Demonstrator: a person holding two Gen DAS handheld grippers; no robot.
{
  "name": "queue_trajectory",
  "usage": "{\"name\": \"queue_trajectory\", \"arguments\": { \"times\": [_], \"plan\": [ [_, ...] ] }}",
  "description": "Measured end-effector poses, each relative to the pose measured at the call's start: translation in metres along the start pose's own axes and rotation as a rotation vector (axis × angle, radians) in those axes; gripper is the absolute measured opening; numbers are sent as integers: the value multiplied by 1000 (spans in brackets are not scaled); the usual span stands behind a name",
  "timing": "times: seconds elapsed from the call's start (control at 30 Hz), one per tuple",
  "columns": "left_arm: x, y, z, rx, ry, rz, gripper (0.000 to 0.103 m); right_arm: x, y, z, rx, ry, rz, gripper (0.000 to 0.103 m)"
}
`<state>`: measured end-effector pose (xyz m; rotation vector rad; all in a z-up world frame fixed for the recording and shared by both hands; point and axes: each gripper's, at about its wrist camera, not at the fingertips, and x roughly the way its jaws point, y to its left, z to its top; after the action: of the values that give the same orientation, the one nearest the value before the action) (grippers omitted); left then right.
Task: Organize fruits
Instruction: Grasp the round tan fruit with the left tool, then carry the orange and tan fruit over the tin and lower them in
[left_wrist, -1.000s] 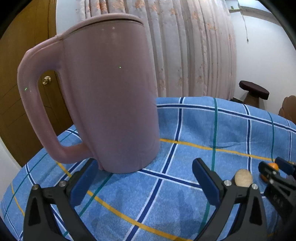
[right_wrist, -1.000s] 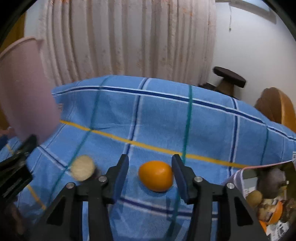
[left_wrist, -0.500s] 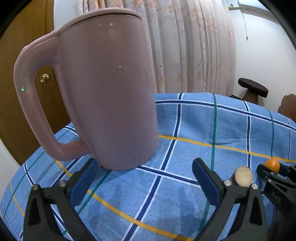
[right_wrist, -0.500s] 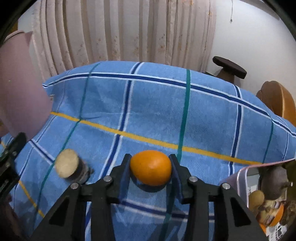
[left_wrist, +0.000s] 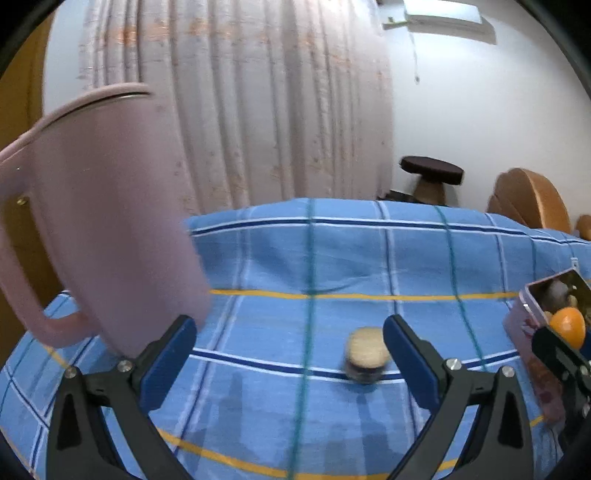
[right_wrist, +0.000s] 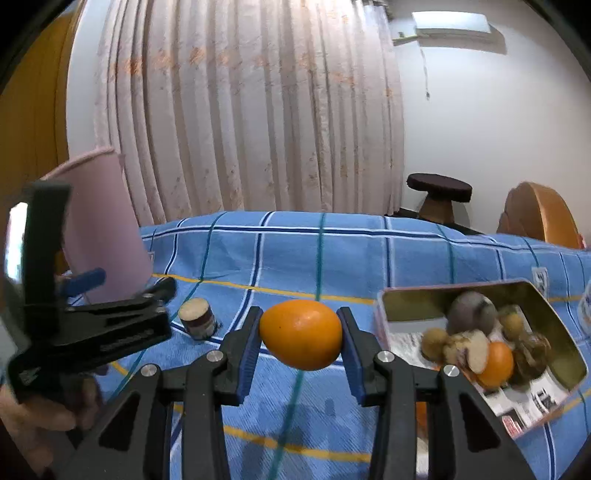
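My right gripper (right_wrist: 300, 334) is shut on an orange fruit (right_wrist: 300, 334) and holds it above the blue checked tablecloth, left of a pink tin box (right_wrist: 532, 295) that holds several fruits. The held orange also shows in the left wrist view (left_wrist: 567, 326), in front of the tin (left_wrist: 532, 295). My left gripper (left_wrist: 290, 347) is open and empty above the cloth. A short dark cylinder with a pale cut top (left_wrist: 366, 355) stands just inside its right finger; it also shows in the right wrist view (right_wrist: 197, 319).
A tall pink jug (left_wrist: 99, 229) with a handle stands at the left of the table (left_wrist: 332, 258). A dark stool (right_wrist: 439, 192) and a wooden chair back (right_wrist: 539, 214) stand beyond the table, before a curtain and a white wall.
My right gripper closed on the orange and lifted it off the cloth toward the tin. My left gripper swung right, away from the jug, so the cylinder now lies between its fingers.
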<state>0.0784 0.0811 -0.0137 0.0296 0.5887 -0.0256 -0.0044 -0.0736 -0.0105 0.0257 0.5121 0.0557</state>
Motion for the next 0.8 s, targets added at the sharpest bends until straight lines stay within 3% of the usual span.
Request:
{"name": "queue_trajectory", "arguments": {
  "times": [0.1,0.17,0.37,0.43,0.5,0.6,0.67,0.8],
  "plan": [
    [12,-18,7,21,45,-41,94,-8,-8,-2,14,-7,2,43],
    [24,-29,9,50,89,-41,79,-8,-9,1,14,-8,6,43],
    [67,-50,6,83,286,-31,52,-8,-11,1,13,3,15,42],
    [67,-50,7,66,284,-49,48,-8,-10,1,8,10,15,42],
    [68,-48,8,64,286,-85,35,-8,-9,1,1,14,17,43],
    [66,-48,9,68,276,-90,35,-8,-9,0,-2,12,11,43],
    [57,-48,9,66,228,-91,35,-9,-9,0,-2,9,6,43],
    [24,-47,4,71,82,-14,35,-11,-5,0,-18,-4,-3,43]
  ]
}}
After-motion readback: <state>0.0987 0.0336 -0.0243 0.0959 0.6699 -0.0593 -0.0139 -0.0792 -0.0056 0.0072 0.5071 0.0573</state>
